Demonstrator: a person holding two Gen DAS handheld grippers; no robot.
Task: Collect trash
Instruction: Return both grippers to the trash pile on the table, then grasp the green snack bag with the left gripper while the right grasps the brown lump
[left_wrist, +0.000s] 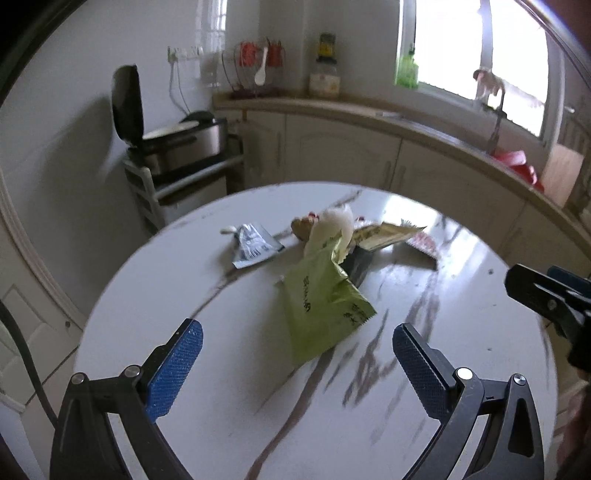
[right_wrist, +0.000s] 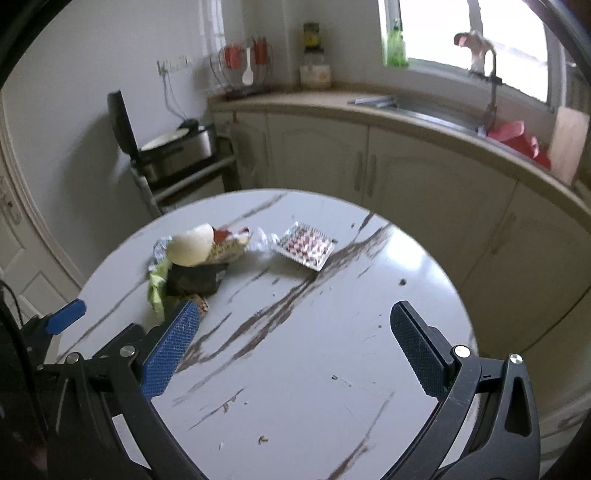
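A pile of trash lies on the round white marble table (left_wrist: 258, 387). In the left wrist view a green wrapper (left_wrist: 325, 306) lies nearest, just ahead of my open, empty left gripper (left_wrist: 297, 343). Behind it are a white crumpled tissue (left_wrist: 332, 225), a silver sachet (left_wrist: 253, 243) and a yellow packet (left_wrist: 384, 236). In the right wrist view my right gripper (right_wrist: 295, 325) is open and empty above the table (right_wrist: 314, 369). The pile (right_wrist: 195, 254) lies ahead to its left, with a red-and-white blister pack (right_wrist: 306, 247) beside it. The left gripper's blue fingertip (right_wrist: 68, 315) shows at the left edge.
Kitchen cabinets and a curved countertop (left_wrist: 369, 114) run behind the table, with a sink (right_wrist: 436, 110), a red item (right_wrist: 513, 136) and a window above. An open-lidded cooker (left_wrist: 177, 144) stands on a rack at the left. Crumbs dot the table.
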